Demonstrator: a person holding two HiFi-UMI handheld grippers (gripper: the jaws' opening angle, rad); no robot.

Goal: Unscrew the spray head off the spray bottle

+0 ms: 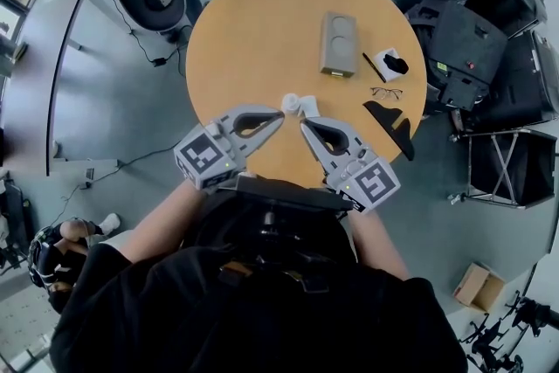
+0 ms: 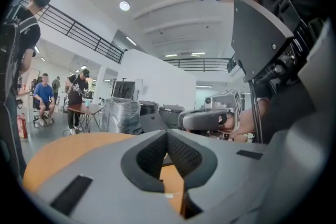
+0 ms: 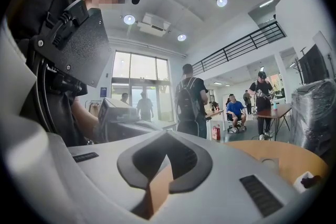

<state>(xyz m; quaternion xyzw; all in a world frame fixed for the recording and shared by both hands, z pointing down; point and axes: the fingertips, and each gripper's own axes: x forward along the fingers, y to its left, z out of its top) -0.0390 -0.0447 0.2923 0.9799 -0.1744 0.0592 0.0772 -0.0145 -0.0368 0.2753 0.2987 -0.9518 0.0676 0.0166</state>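
Jaws of both grippers are pressed together and they grasp nothing. In each gripper view the two dark pads meet at the tip, and only the table surface shows behind them.

The round wooden table (image 1: 253, 22) carries all the things. The left gripper (image 1: 279, 113) and the right gripper (image 1: 304, 126) hang over its near edge, close to the person, with their tips pointed inward toward each other. A grey box (image 1: 338, 44) lies further away, near the middle of the table, and a black angular object (image 1: 393, 122) lies at the right edge.

The spray bottle (image 1: 306, 107) is a small white thing on the table, just beyond both tips and between them. Neither gripper touches it. It is too small to tell if the spray head is on it or off.

I judge that the unscrewing is not under way at this moment, because nothing is held. The next move calls for both jaws to open. Then one gripper should clamp the bottle body to keep it from turning, and the other should close on the spray head and twist it. The bottle is small and light, so it may slide when the first jaw meets it.
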